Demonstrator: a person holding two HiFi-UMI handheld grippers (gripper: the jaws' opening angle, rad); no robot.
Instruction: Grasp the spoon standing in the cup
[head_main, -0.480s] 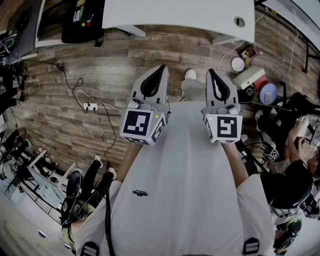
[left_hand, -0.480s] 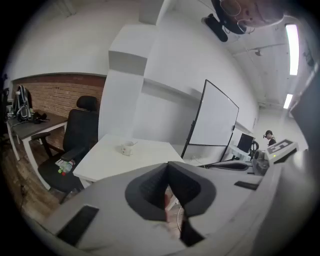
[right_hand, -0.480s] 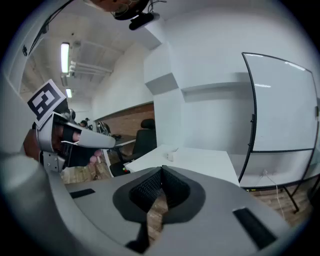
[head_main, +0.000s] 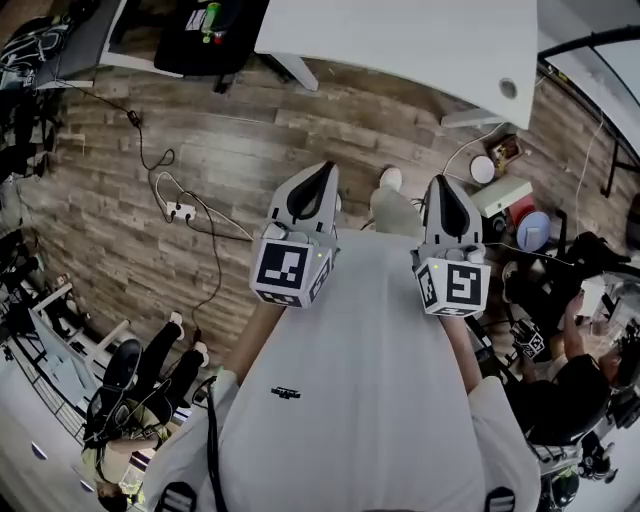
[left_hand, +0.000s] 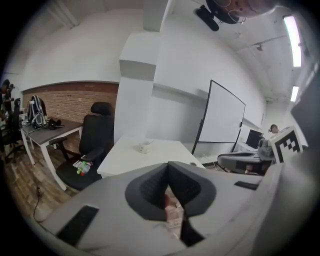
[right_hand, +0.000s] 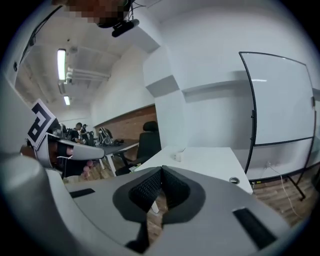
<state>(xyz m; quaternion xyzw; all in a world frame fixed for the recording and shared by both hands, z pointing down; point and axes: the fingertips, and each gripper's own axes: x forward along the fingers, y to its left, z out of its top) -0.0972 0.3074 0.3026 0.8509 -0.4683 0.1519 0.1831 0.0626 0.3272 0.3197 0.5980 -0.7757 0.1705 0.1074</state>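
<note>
A small white cup (left_hand: 144, 147) stands far off on a white table (left_hand: 125, 160), with a thin spoon handle (left_hand: 149, 142) leaning out of it. The right gripper view shows the same cup (right_hand: 177, 156) and spoon (right_hand: 183, 150) on the table (right_hand: 210, 160). In the head view the cup is out of sight. My left gripper (head_main: 311, 188) and right gripper (head_main: 447, 203) are held side by side in front of my white shirt, pointing at the table (head_main: 400, 40). Both are shut, tips touching, with nothing between them. Both are well short of the table.
A black office chair (left_hand: 97, 135) stands at the table's left side, and a whiteboard (left_hand: 222, 120) behind its right end. On the wooden floor lie a power strip (head_main: 182, 211) with cables and a pile of boxes (head_main: 505, 195). A seated person (head_main: 570, 390) is at my right.
The table edge sits lower and larger in the head view, and both grippers appear slightly lower and further right. Their jaws stay shut.
</note>
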